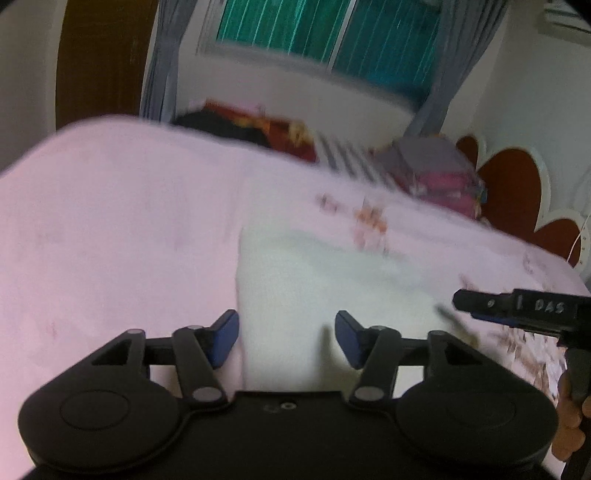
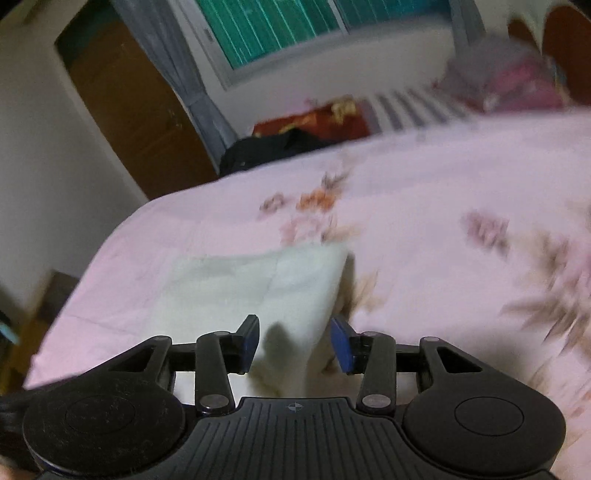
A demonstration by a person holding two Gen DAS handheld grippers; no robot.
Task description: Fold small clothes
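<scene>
Black left gripper (image 1: pixel 287 338), nearest the left wrist camera at 6 o'clock, shows its blue-padded fingers (image 1: pixel 225 338) standing apart, the near edge of a pale cream, folded small cloth garment (image 1: pixel 317 291) lying between them; the pads do not appear to press on it, though blur limits certainty. Black right gripper (image 2: pixel 295 341), at 6 o'clock in the right wrist view, likewise has its blue-padded fingers (image 2: pixel 341 343) spread, with the near right part of the same cloth between them; the fabric rises in a raised fold toward 12 o'clock and sits close against the inner face of the left-hand pad, and whether it is pinched cannot be told. The garment lies on a pink bed cover with a faint floral print (image 1: pixel 122 206), just ahead of both grippers. In the left wrist view the right gripper enters at 3 o'clock, with a person's hand (image 1: pixel 570 417) on its handle at 4 o'clock. Toward 1 o'clock on the bed, a blurred pile of grey and pink cloth (image 1: pixel 439 173) lies well apart from the garment. A green-lit window with grey curtains (image 1: pixel 325 33) lies at 12 o'clock, and a brown wooden door (image 2: pixel 136 107) at 10 o'clock.
</scene>
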